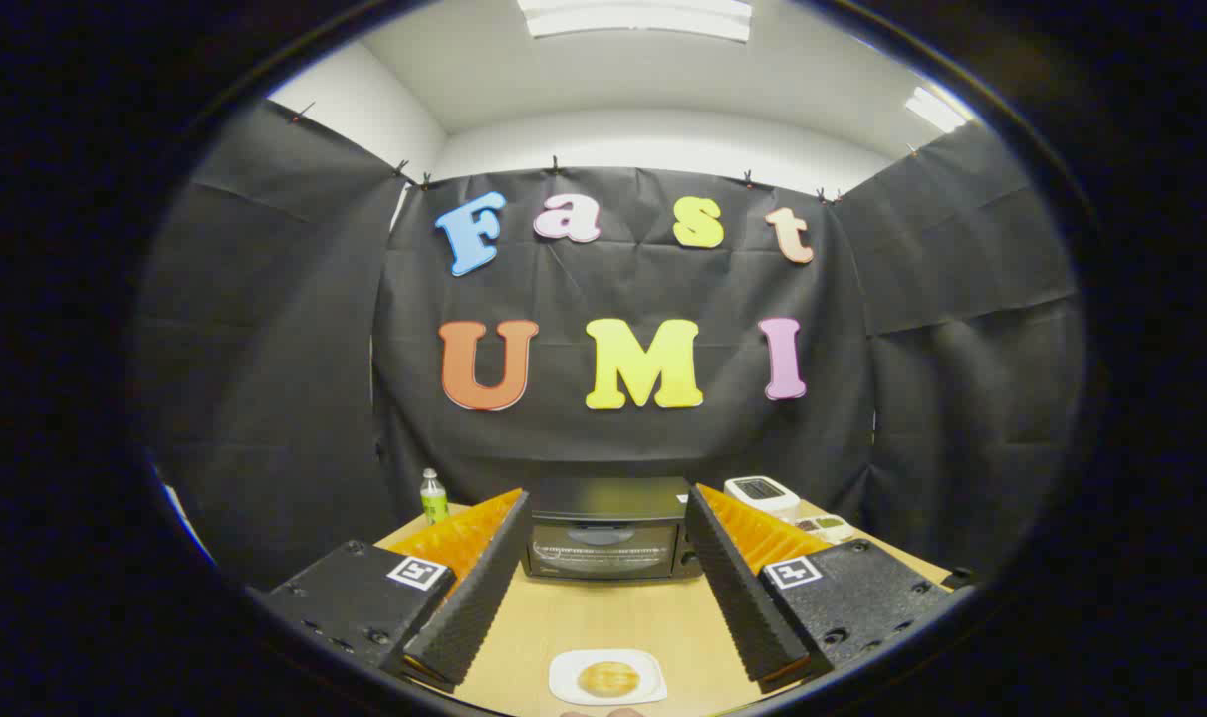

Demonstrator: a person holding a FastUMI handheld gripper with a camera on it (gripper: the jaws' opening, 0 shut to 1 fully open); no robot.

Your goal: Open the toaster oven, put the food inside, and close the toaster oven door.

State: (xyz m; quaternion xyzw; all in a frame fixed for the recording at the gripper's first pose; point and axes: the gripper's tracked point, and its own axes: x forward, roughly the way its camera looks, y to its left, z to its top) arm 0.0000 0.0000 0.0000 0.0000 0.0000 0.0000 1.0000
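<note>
Toaster oven on table beyond spread fingers (door shut), food on plate between them

I count one toaster oven on the table. One white plate holds one round bun. There is one green bottle and one white gadget (a scale or timer, I cannot tell). My two fingers stand wide apart.

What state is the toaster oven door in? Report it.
Shut. The toaster oven door stands upright, flush with its front, beyond the open gripper. The food sits on its plate, outside.
</note>
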